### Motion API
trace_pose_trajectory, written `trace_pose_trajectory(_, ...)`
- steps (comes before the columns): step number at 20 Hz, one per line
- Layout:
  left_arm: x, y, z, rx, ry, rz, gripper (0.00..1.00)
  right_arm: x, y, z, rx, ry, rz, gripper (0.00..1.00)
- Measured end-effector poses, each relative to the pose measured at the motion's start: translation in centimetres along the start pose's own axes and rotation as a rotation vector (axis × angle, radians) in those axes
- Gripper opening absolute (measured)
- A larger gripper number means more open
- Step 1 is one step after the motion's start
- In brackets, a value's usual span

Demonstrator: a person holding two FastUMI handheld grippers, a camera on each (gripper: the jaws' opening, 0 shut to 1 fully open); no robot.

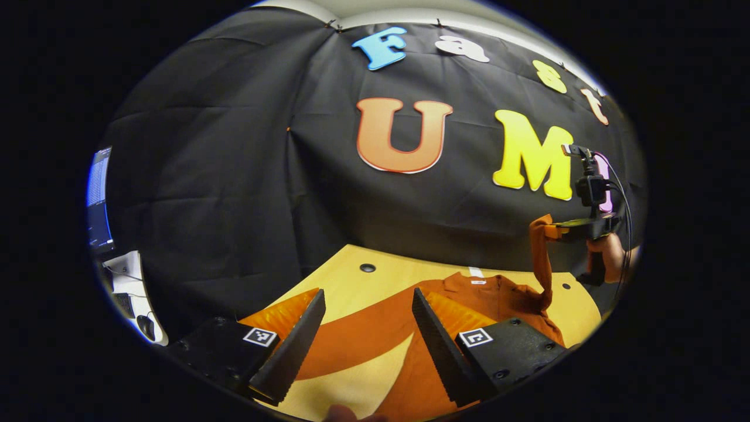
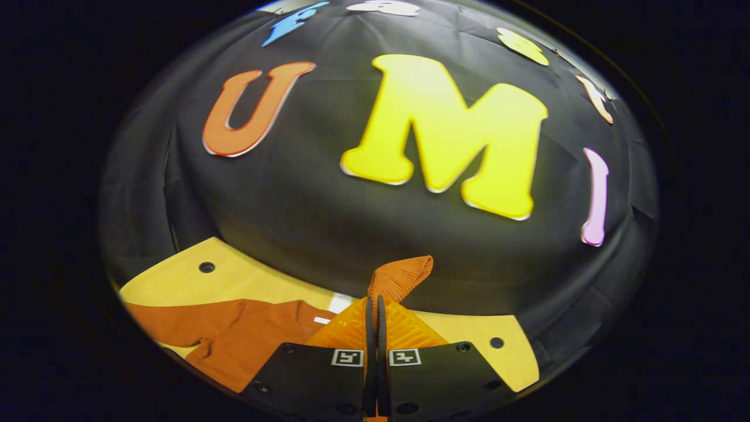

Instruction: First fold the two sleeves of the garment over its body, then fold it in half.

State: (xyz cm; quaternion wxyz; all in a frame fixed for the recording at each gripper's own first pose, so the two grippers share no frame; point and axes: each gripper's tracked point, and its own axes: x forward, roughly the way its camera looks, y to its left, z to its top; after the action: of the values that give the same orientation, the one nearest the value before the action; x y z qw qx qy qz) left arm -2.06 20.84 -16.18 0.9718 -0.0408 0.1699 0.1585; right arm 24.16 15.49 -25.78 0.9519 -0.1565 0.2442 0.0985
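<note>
An orange garment (image 1: 498, 296) lies on the wooden table (image 1: 351, 281), collar toward the black wall. Its left sleeve (image 1: 351, 340) runs flat across the table between the fingers of my left gripper (image 1: 368, 302), which stands wide open above it. In the left gripper view my right gripper (image 1: 551, 230), held by a hand (image 1: 609, 249), is raised at the right with the other sleeve (image 1: 540, 264) hanging from it. In the right gripper view my right gripper (image 2: 375, 302) is shut on that sleeve's ribbed cuff (image 2: 404, 275), which sticks up past the fingertips. The garment's body (image 2: 234, 334) lies below left.
A black cloth wall (image 1: 234, 176) rises right behind the table. The table has round cable holes (image 1: 367, 268) near its back edge. A monitor (image 1: 98, 199) and a white desk with a mouse (image 1: 143, 325) stand at the far left.
</note>
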Motion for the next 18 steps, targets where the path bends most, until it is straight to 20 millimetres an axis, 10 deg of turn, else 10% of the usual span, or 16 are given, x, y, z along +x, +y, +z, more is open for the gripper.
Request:
trace_pose_trajectory(5,-1.8,3.6,-2.0,-0.025,0.064,0.032,0.97,3.1,10.2,-5.6,-0.031,0.071,0.061,0.01)
trace_pose_trajectory(11,-2.8,6.1,-2.5,0.025,0.086,0.060,0.96,5.8,17.3,-13.9,-0.061,0.226,0.121,0.05)
trace_pose_trajectory(18,-1.8,8.5,-3.3,0.040,0.078,0.107,0.97,4.2,21.7,-14.7,0.034,0.266,0.320,0.47)
